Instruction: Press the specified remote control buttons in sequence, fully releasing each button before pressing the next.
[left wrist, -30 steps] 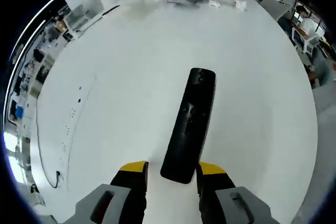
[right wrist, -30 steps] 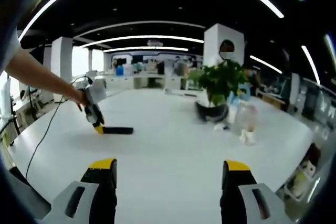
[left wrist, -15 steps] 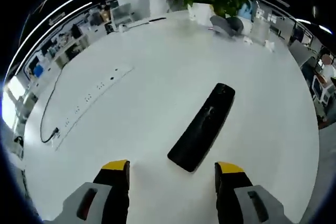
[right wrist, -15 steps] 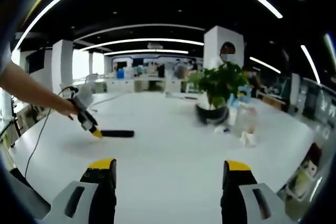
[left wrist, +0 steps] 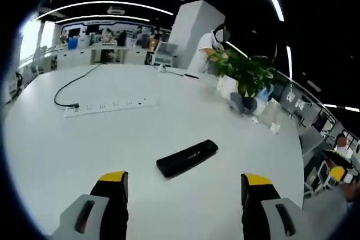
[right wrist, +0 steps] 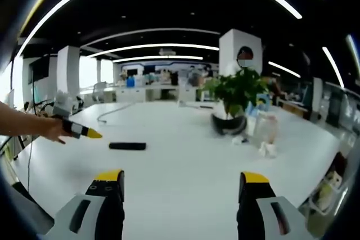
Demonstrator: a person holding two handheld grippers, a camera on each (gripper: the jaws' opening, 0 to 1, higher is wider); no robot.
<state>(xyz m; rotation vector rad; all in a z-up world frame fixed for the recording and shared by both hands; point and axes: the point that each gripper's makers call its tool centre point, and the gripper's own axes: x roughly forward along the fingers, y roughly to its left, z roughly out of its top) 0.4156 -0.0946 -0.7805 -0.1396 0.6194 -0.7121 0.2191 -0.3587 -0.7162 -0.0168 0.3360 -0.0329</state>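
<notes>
Remote (left wrist: 187,159) is lying flat on the white bench (left wrist: 67,144), black and slim, sitting at a slant just ahead of the left tongs (left wrist: 184,184) and touching neither jaw. From the right gripper view the same remote (right wrist: 127,146) sits well off to the left on the bench (right wrist: 185,155), with nothing on top of it.

Left tongs are spread wide, yellow tips apart, nothing between them. Right tongs (right wrist: 184,182) are spread wide too, holding nothing, pointed at the bare bench and well away from the remote. In the right gripper view you can see the left tongs (right wrist: 89,134) poking in from the left with a hand (right wrist: 53,129) behind them, tip hanging just beside the remote but off it.

Other stuff relative to the remote: a power strip (left wrist: 109,106) with its cable lies beyond it to the left, and a potted plant (left wrist: 246,75) stands further back to the right.

As for progress, honestly can't tell which buttons have been pressed, the keys are too small to read. Right now nothing is pushing on the remote, so I'd guess it's either between presses or done. If presses are left, a tip needs to come down on the remote's face.
</notes>
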